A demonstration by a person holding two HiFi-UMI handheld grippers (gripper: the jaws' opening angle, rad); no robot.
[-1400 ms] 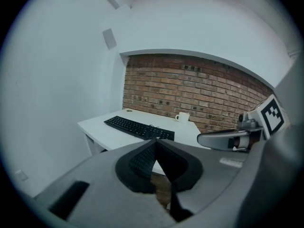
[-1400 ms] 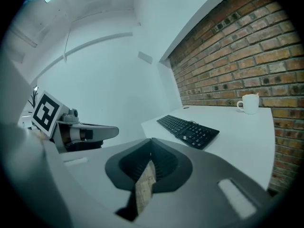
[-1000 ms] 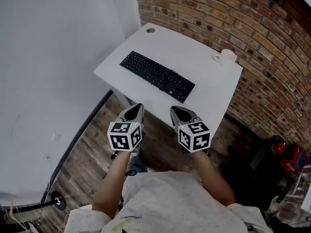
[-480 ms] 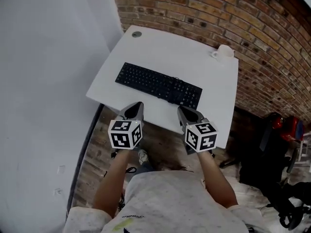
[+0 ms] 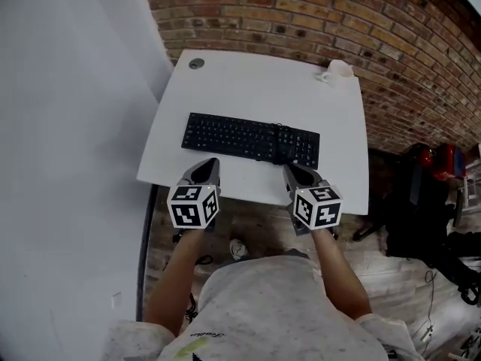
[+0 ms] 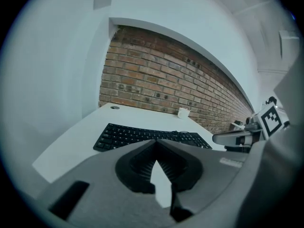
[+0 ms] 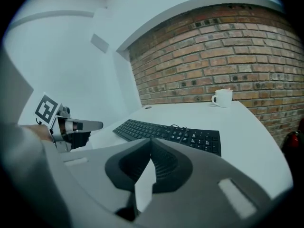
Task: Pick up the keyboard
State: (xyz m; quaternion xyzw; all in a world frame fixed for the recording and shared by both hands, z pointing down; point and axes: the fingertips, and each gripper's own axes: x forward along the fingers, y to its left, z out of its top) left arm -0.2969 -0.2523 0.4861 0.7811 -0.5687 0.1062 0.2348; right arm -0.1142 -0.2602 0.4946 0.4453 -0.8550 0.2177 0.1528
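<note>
My left gripper (image 6: 155,142) has its jaws pressed together with nothing between them. My right gripper (image 7: 151,141) is the same, tips meeting and empty. In the head view both sit in the lower middle of the frame. Their tips overlap the near edge of the white table (image 5: 263,89) and touch nothing that I can see.

The black keyboard (image 5: 250,139) lies flat across the centre of the frame, just beyond the tips, with its long side facing me. The right gripper is the closer of the two, near the keyboard's lower right corner.

My first worry is the jaws. If I arrive with them shut, I expect to shove the keyboard up the frame instead of gripping it. The keyboard is also low and thin. A jaw that fails to get under its edge would probably skate over the keys or slip off.

A loose loop of cable (image 7: 178,127) rests on its right part. That could catch a jaw, or slide off and drag as I lift. If one end rises before the other, the keyboard may tilt and pull out of the weaker grip.

The white mug (image 5: 338,69) at the upper right stands well apart, so only a hard push would bring the keyboard near it.
</note>
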